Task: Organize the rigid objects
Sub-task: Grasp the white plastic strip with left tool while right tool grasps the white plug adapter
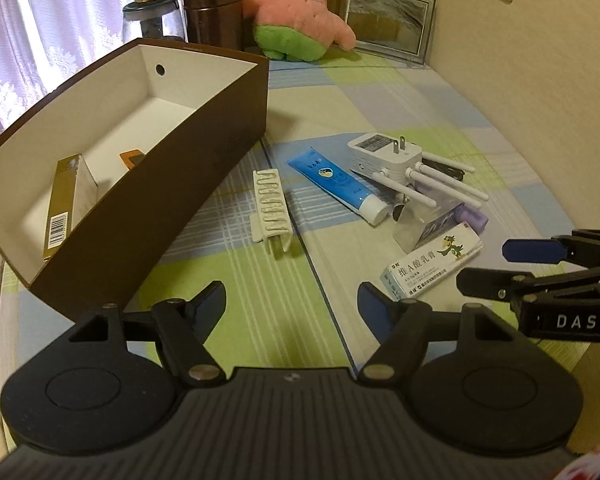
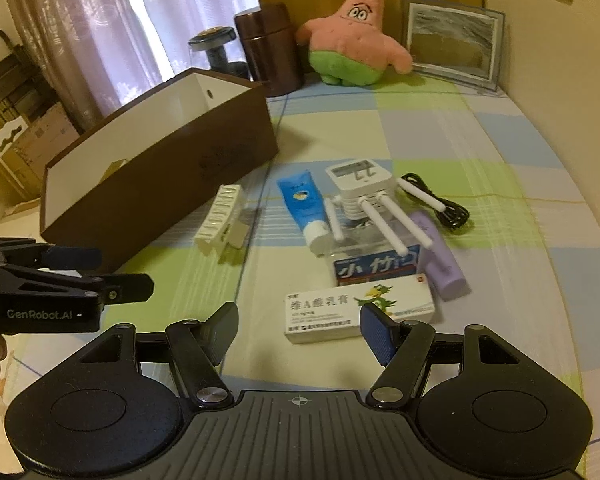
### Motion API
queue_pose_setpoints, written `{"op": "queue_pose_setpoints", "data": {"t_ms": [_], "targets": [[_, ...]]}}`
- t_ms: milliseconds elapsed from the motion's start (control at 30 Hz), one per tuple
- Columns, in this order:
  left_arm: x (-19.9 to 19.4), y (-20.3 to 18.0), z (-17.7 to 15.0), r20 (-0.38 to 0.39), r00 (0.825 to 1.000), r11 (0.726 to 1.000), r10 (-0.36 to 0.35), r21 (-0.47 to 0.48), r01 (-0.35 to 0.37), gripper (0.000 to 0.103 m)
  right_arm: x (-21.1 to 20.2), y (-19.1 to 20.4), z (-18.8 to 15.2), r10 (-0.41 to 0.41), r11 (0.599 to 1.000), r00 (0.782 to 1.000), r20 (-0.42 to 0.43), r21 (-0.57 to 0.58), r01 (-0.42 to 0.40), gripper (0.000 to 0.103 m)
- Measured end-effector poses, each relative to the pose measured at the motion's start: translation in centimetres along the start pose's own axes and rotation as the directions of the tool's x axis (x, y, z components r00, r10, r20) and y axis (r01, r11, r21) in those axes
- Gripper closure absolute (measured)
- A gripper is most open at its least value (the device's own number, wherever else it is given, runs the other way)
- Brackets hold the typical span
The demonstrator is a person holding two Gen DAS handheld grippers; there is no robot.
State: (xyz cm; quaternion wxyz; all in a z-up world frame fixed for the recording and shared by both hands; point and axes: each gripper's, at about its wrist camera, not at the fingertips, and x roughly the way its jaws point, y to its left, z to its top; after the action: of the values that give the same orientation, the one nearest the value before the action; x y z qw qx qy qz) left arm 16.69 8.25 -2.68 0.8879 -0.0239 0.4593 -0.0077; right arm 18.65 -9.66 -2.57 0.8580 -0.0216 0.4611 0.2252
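Note:
A brown box [image 1: 204, 152] with a white inside stands at the left and holds a gold carton [image 1: 62, 208]. On the checked cloth lie a white clip [image 1: 270, 210], a blue tube [image 1: 338, 182], a white router [image 1: 388, 156], a clear box [image 2: 376, 264], a purple tube [image 2: 440, 252] and a white ointment carton [image 2: 358, 308]. My left gripper [image 1: 292, 304] is open and empty, near the box corner. My right gripper [image 2: 298, 326] is open and empty, its right fingertip just in front of the ointment carton.
A pink star plush [image 1: 300, 16], a picture frame [image 1: 386, 20], a brown flask [image 1: 212, 12] and a glass jar [image 1: 152, 16] stand at the back. A black cable [image 2: 444, 204] lies behind the router. The wall runs along the right side.

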Motion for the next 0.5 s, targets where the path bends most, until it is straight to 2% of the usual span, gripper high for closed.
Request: {"op": "queue_pose_setpoints", "data": {"t_ms": [500], "targets": [[4.1, 0.3, 3.2, 0.017, 1.000, 1.000, 0.026, 0.016, -0.026, 0.036, 2.7, -2.7, 4.0, -0.026, 0.998, 0.998, 0.050, -0.049, 0.029, 0.039]]}}
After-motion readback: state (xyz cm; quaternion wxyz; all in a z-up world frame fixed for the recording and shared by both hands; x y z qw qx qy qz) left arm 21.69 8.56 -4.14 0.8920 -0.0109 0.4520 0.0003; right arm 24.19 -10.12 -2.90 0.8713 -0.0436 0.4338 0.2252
